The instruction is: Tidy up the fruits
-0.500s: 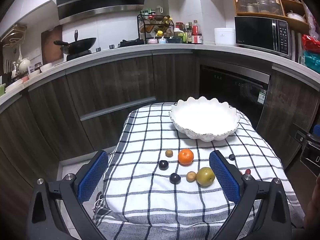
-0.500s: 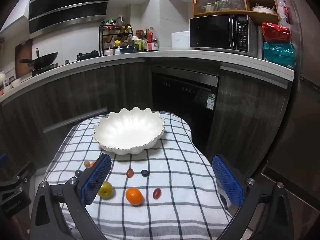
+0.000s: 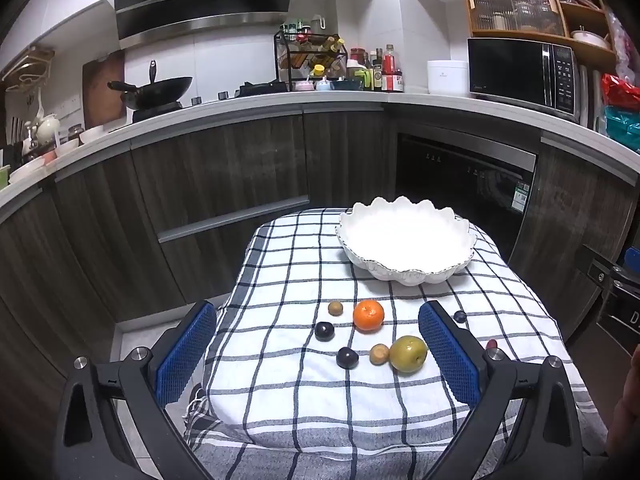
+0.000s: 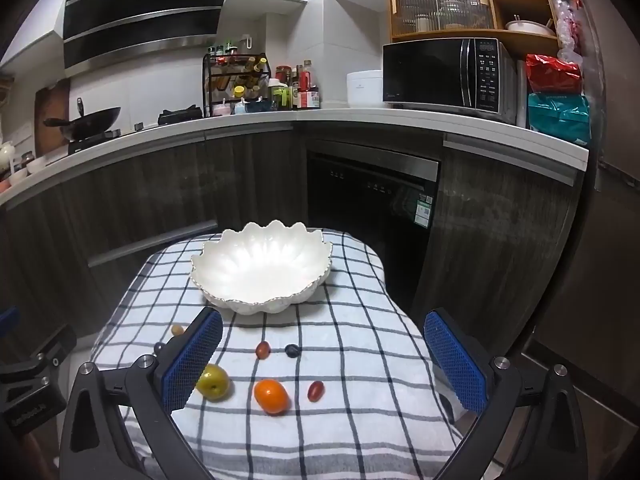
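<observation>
Both grippers (image 3: 318,350) (image 4: 324,360) unchanged — fingers wide, fruit untouched.

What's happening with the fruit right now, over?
Left gripper open, empty. Right gripper open, empty. Fruits like the orange loose on the checked cloth; white bowl empty. Nothing blocking.

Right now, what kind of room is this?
Most likely a home kitchen: a wok sits on the stove under a range hood, a microwave stands on the counter, and sauce bottles line the wall.
</observation>
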A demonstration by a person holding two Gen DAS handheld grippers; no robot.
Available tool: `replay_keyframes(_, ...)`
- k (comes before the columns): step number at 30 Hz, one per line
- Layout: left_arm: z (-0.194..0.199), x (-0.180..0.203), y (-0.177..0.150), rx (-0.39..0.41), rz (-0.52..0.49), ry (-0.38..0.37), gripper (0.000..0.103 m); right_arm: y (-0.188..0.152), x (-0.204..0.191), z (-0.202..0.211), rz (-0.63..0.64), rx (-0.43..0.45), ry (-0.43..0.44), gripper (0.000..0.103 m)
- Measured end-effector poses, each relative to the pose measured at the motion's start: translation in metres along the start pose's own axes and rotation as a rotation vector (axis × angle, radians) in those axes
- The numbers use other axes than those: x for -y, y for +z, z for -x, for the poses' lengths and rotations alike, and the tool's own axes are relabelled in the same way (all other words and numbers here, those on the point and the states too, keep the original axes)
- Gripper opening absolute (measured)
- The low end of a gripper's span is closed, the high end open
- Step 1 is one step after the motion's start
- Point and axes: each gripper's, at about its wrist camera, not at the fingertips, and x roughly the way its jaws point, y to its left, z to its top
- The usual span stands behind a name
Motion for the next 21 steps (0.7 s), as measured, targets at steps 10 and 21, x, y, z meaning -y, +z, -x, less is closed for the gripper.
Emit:
replay_keyframes(10,0.0008,0.0,0.0007,-0.002,0.003,-0.006,0.103,-0.0004,-0.0019,0.0005,0.002,-0.007,0.002,0.103)
replay_keyframes(21,0.0005,0.0005,0.0009,0.005,0.001,-0.008,0.103,-0.0001,-0.0016,0.0007,0.002,-0.008,0.003,0.103)
